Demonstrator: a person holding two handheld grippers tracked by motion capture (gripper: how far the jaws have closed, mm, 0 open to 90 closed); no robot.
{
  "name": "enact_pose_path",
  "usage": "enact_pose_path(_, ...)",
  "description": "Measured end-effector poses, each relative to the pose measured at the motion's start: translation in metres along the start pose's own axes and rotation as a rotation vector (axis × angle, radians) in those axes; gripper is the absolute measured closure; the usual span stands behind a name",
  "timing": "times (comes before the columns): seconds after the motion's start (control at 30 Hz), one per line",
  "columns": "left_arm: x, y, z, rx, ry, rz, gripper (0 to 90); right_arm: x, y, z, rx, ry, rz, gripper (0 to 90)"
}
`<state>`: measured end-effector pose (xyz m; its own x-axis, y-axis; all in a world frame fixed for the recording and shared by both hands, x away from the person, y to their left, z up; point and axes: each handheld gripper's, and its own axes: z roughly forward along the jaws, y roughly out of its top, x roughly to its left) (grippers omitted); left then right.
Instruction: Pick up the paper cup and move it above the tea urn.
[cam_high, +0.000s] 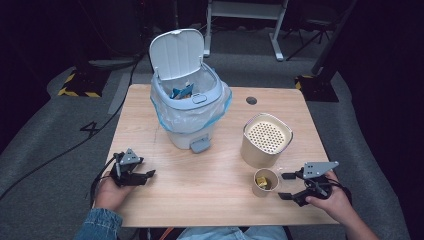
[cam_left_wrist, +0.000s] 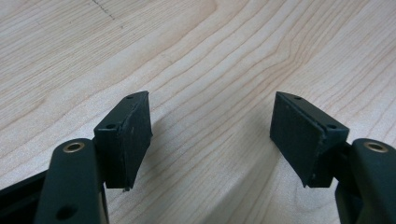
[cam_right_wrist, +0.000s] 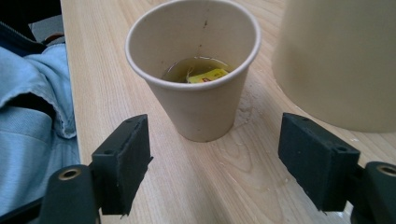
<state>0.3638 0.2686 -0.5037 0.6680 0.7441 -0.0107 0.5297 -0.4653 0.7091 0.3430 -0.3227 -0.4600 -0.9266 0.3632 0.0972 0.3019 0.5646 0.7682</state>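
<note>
Paper cup (cam_right_wrist: 196, 70) with yellowish liquid and a tea bag stands near the table's (cam_high: 200, 175) near right edge, just in front of the perforated-top canister (cam_high: 265, 140). Left gripper (cam_high: 145, 176) rests far left, jaws apart, empty. Right gripper (cam_high: 286, 186) faces the cup, jaws spread, not touching.

Bright tabletop, dark surroundings, soft shadows

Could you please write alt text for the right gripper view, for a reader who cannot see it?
A paper cup holding yellowish liquid and a yellow tag stands on the wooden table, just beyond the open right gripper. A larger beige container stands beside it.
</note>
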Motion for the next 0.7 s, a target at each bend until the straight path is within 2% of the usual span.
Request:
enact_pose_path(0.1, 0.0, 0.0, 0.0, 0.001, 0.0, 0.001, 29.7, 0.0, -0.003, 0.01, -0.005, 0.003, -0.021, 25.8)
enact_pose_path(0.2, 0.0, 0.0, 0.0, 0.0, 0.0, 0.0, 29.7, 0.0, -0.004, 0.016, 0.001, 0.001, -0.027, 25.9)
enact_pose_path(0.47, 0.0, 0.0, 0.0, 0.0, 0.0, 0.001, 29.7, 0.002, -0.005, 0.034, -0.026, 0.017, -0.033, 24.5)
enact_pose_path(0.7, 0.0, 0.0, 0.0, 0.0, 0.0, 0.0, 29.8, 0.006, -0.002, 0.046, -0.089, 0.017, 0.008, 23.6)
